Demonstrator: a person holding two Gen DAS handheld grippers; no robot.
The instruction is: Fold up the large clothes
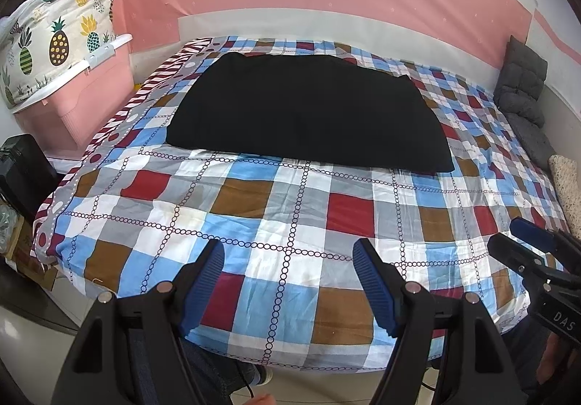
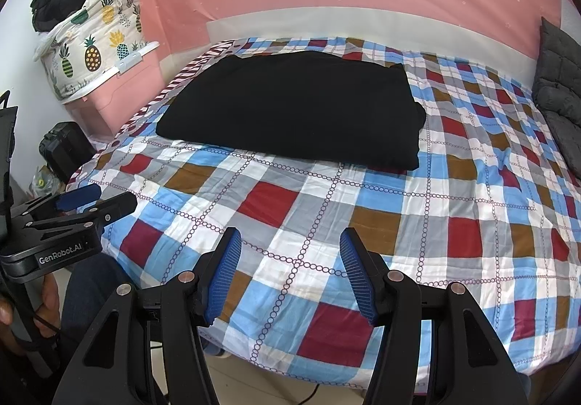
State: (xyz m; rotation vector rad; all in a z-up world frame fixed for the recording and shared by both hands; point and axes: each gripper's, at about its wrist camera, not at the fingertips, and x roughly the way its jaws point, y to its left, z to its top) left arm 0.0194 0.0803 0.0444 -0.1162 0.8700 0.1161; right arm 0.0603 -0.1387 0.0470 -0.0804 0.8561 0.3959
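Note:
A black garment (image 1: 308, 110) lies folded into a flat rectangle on the far half of the bed; it also shows in the right wrist view (image 2: 294, 107). My left gripper (image 1: 288, 252) is open and empty, held above the bed's near edge, well short of the garment. My right gripper (image 2: 290, 241) is open and empty, also above the near edge. The right gripper shows at the right of the left wrist view (image 1: 523, 238). The left gripper shows at the left of the right wrist view (image 2: 98, 199).
A checked quilt (image 1: 290, 216) covers the bed. A pink storage box (image 1: 87, 96) with a pineapple-print bag (image 1: 54, 38) stands left of the bed. Grey cushions (image 1: 523, 92) lie along the right side. A black device (image 2: 63, 147) sits on the floor at left.

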